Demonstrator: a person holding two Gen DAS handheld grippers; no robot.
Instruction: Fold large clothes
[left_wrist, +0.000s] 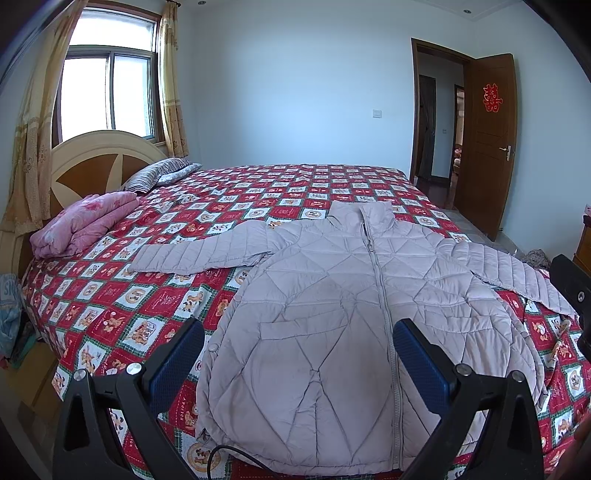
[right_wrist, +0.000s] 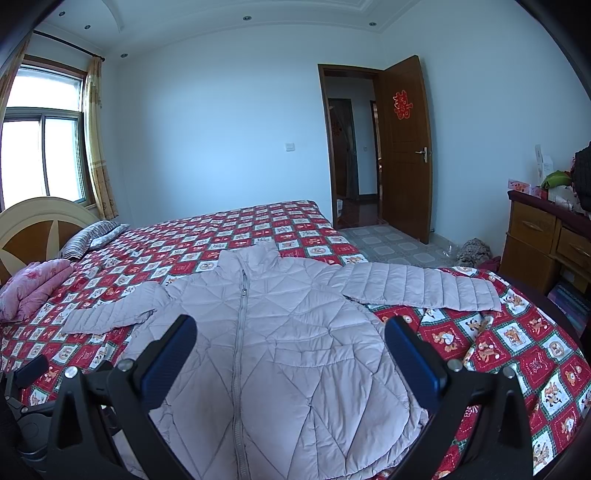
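Left wrist view: jacket (left_wrist: 332, 295) lies front-up on the bed (left_wrist: 258, 184), zipped, collar toward the far side, hem at the near edge; both sleeves spread outward, so it looks laid out flat as prep for folding; left sleeve (left_wrist: 199, 254) runs toward the headboard (left_wrist: 92, 162), right sleeve (right_wrist: 421, 288) reaches toward the foot-end corner near the dresser (right_wrist: 535, 236); left gripper (left_wrist: 297, 354) hovers over the lower body panel, jaws spread wide, nothing between them; right gripper (right_wrist: 290, 350) same story over the hem area on the other side of the zipper (right_wrist: 240, 332), released and empty; my read is both are parked at the near edge to pick sleeve or side-seam grab points; no fold started yet. Jacket itself: pale lilac quilted puffer, diamond stitching on the body, straight channels on the sleeves, stand collar, flap pocket, some darker smudging on the front panels; puffy fill will likely spring back after a fold.
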